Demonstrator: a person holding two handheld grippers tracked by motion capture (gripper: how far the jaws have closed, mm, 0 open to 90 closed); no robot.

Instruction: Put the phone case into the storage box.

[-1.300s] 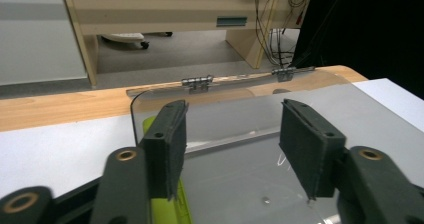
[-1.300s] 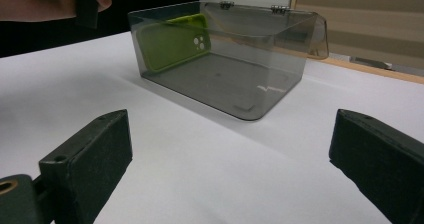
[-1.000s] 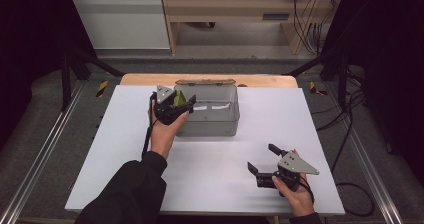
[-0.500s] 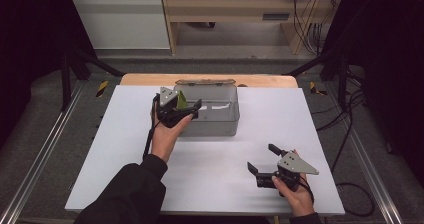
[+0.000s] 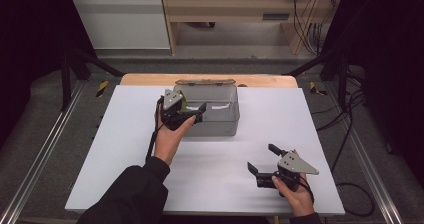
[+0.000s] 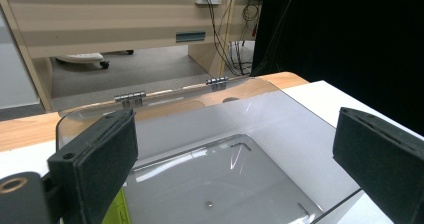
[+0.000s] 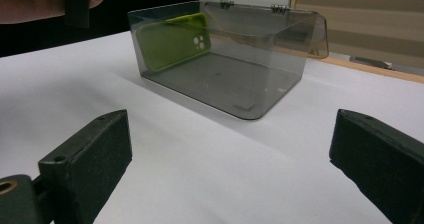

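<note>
Near the centre of the high view, the left tongs (image 5: 192, 115) are hovering wide open over the left end of the clear box (image 5: 220, 119), where the green phone case (image 7: 172, 41) is leaning, while the right tongs (image 5: 262, 159), also wide, are resting lower right on the counter (image 5: 125, 149).

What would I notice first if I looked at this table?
Probably the see-through grey box near the table's far edge, with its hinged lid open. A bright yellow-green phone case leans inside it against one end wall. The left gripper hangs over that end with its jaws wide open, and the right gripper is near the front edge of the white table, open too and holding nothing.
</note>
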